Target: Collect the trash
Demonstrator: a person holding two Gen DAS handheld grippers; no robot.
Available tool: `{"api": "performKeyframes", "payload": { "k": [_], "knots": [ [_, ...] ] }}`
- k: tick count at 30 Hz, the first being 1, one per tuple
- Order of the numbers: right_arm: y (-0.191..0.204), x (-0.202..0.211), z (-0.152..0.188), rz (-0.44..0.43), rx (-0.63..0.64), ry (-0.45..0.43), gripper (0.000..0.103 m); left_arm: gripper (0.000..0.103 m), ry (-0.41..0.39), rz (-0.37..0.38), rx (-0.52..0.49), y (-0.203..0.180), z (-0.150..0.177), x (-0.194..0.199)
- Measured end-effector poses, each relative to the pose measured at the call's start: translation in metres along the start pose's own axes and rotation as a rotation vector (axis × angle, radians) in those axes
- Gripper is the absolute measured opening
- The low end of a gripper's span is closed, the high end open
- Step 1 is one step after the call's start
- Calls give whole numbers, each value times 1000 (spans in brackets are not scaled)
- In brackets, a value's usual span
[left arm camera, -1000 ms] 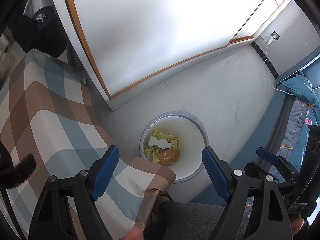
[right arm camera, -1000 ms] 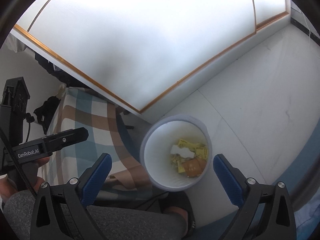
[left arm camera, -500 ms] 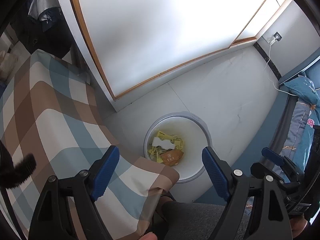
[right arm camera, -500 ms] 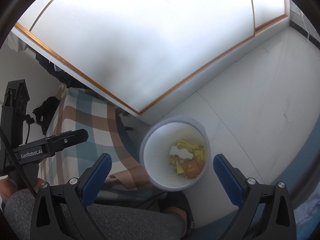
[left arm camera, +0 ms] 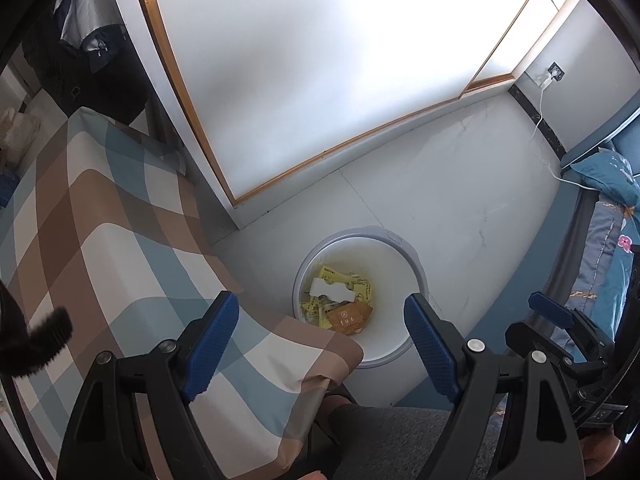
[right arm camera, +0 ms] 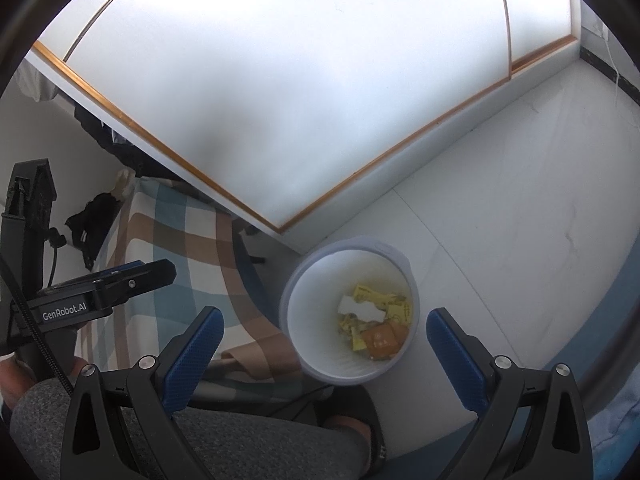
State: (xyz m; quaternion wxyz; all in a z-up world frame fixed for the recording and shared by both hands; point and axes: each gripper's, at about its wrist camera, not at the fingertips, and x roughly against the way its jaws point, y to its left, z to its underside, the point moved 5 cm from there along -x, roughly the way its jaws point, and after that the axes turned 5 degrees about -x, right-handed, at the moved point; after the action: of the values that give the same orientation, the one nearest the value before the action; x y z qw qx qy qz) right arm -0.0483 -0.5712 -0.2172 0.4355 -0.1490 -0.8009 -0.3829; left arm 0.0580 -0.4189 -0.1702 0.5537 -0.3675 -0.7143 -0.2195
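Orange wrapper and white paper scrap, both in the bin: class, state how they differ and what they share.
The orange wrapper is orange with printing; the white paper scrap is plain white. The wrapper looks roughly square, the scrap elongated with a ragged edge. Both lie on yellow wrappers inside the white bin.

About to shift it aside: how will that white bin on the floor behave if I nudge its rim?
The white bin probably slides or tips easily: it holds only a few wrappers, so it looks light. The floor looks smooth, so little grip.
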Motion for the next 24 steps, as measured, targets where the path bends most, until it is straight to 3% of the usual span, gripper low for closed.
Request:
{"api": "performKeyframes", "payload": {
  "k": [24],
  "knots": [
    [3,1,-1,8,10,4,102,82,-28,-27,-6,5,1,5]
  ]
}}
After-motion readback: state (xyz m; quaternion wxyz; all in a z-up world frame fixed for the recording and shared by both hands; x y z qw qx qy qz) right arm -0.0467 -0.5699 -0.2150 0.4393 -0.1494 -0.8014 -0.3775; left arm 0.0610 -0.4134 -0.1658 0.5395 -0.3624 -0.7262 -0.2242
